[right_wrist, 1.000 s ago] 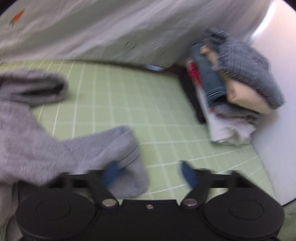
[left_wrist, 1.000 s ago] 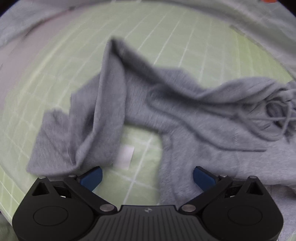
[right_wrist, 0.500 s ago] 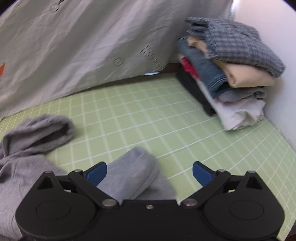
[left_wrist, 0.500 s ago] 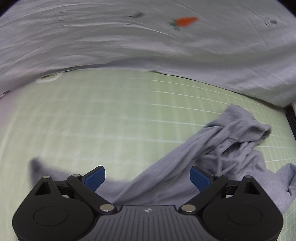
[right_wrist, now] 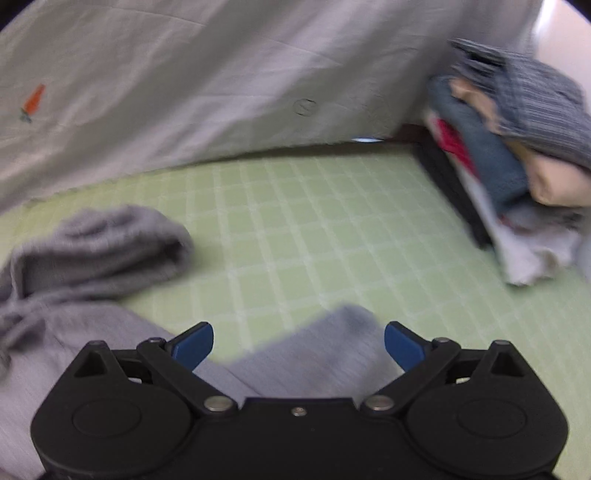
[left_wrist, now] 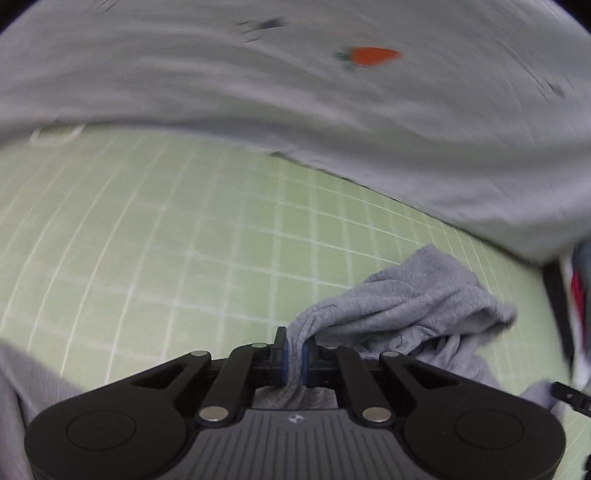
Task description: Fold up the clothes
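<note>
Tabletop covered by a pale green mat (right_wrist: pixel 332 229) with a white grid. Behind it hangs a creased light grey sheet (right_wrist: pixel 207 85) printed with a small orange carrot (left_wrist: pixel 373 56) and faint dark marks. Off-white wall (right_wrist: pixel 561 33) at the far right corner. Both views partly motion-blurred.

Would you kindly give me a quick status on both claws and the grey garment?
Left claw shut on a fold of the grey garment. Right claw open, a grey cuff between its fingers, unpinched. Folded stack off to the side, nothing blocking.
</note>
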### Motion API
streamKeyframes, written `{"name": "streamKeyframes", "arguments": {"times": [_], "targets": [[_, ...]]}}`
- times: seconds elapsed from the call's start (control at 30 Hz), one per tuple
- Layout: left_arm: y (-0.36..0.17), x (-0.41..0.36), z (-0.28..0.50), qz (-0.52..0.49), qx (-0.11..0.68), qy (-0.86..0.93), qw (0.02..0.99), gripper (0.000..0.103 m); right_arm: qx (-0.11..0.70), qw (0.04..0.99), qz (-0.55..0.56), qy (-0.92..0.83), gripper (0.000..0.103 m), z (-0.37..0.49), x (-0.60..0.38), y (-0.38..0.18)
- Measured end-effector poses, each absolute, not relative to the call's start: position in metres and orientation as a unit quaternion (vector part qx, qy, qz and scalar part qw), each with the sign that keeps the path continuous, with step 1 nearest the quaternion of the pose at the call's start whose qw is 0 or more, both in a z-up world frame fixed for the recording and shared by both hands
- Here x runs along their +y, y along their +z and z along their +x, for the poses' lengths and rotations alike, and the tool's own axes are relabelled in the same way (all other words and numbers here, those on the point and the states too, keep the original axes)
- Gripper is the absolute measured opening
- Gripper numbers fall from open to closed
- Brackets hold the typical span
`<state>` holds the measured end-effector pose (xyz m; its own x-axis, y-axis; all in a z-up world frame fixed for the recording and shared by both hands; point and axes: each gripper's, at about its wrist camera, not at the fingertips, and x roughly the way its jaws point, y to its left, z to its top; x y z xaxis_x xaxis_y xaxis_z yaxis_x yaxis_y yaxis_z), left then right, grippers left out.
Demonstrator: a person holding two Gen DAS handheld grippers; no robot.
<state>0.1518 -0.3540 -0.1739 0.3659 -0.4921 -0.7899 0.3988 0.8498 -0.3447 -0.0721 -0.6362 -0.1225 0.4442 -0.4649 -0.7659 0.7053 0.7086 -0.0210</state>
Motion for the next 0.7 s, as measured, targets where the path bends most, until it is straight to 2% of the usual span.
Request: {"name": "streamKeyframes", "arguments": {"times": [0.13, 0.2, 0.33, 0.37, 0.4, 0.43, 0.47, 0.57, 0.7], "targets": [[-0.186, -0.342, 0.152, -0.074, 0.512, -0.259, 0.816, 0.008, 0.381, 0.86, 0.2, -0.273, 0.093, -0.023, -0.642, -0.133], [-0.187, -0.342, 0.152, -0.075, 0.514, -0.258, 0.814, 0.009, 0.394, 0.864, 0.193, -0.247, 0.081, 0.007, -0.641, -0.144], [-0.189, -0.341, 0.153, -0.075, 0.517, -0.26, 0.812, 0.009, 0.423, 0.863, 0.145, -0.233, 0.069, 0.055, -0.637, -0.161], [-0.189, -0.341, 0.153, -0.077, 0.517, -0.26, 0.812, 0.009, 0.432, 0.862, 0.142, -0.223, 0.06, 0.063, -0.638, -0.164], [-0.189, -0.34, 0.153, -0.078, 0.516, -0.261, 0.812, 0.009, 0.442, 0.861, 0.14, -0.207, 0.039, 0.071, -0.64, -0.166], [-0.189, -0.34, 0.154, -0.076, 0.515, -0.263, 0.812, 0.008, 0.449, 0.861, 0.136, -0.194, 0.03, 0.077, -0.641, -0.166], [-0.189, -0.34, 0.154, -0.072, 0.513, -0.266, 0.813, 0.007, 0.447, 0.866, 0.123, -0.188, 0.007, 0.082, -0.641, -0.163], [-0.178, -0.338, 0.16, -0.076, 0.499, -0.274, 0.818, 0.007, 0.393, 0.898, 0.08, -0.18, 0.006, 0.092, -0.643, -0.132], [-0.146, -0.334, 0.177, -0.09, 0.449, -0.282, 0.843, 0.007, 0.281, 0.938, 0.041, -0.197, 0.006, 0.111, -0.656, -0.062]]}}
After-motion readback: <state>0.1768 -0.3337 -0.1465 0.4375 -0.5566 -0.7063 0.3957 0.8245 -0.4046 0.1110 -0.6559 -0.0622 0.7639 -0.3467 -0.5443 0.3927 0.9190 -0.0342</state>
